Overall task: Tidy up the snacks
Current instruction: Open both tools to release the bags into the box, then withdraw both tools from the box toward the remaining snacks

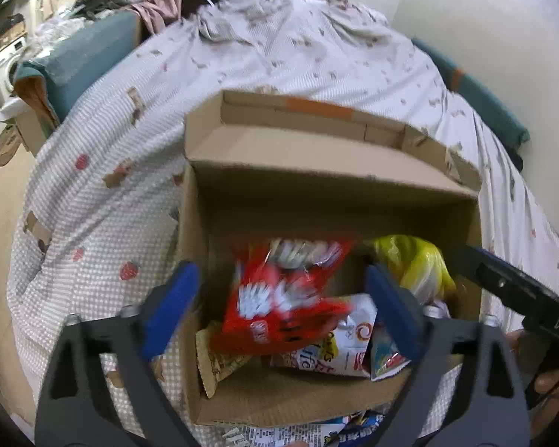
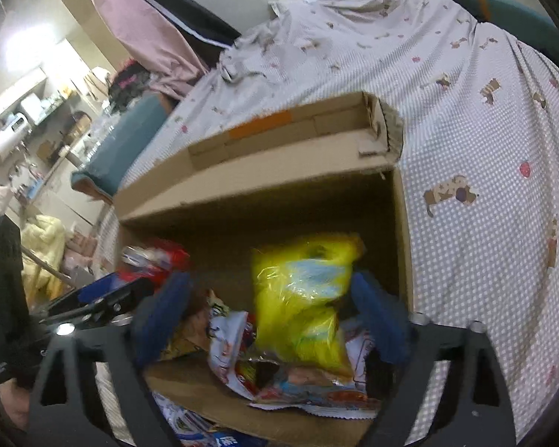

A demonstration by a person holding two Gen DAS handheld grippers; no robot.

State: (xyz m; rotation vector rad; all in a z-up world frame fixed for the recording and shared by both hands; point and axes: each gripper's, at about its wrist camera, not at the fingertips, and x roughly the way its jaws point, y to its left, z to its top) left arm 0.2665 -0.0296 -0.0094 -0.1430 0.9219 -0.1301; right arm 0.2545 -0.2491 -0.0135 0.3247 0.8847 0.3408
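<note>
Blue pads of the left gripper (image 1: 279, 313) stand wide, with the red bag (image 1: 279, 298) between them but clear of both; blur suggests it is loose and dropping into the box (image 1: 328, 171). Right gripper (image 2: 268, 316) likewise: jaws wide, yellow bag (image 2: 302, 298) between the pads, untouched by either, inside the same box.

Box sits on a dotted bedsheet (image 2: 484, 149), far flap folded back. Already on its floor: a white packet (image 1: 339, 339), other flat packets partly hidden beneath. More packets (image 1: 298, 434) lie on the sheet just outside the near wall.

Handling, judged:
- Bags are light, soft, air-filled film; slippery and crinkly, contents likely brittle.
- Best hold is the crimped top or bottom seam, or a flat corner, with a gentle squeeze; pinching the puffed middle risks crushing or popping.
- Film may slide out of smooth pads if taken at an angle.

Obstructions:
- Near box wall stands between the grippers and the packets outside.
- Both grippers work close together over one opening; they could collide.
- Bed clutter beyond is well apart.
</note>
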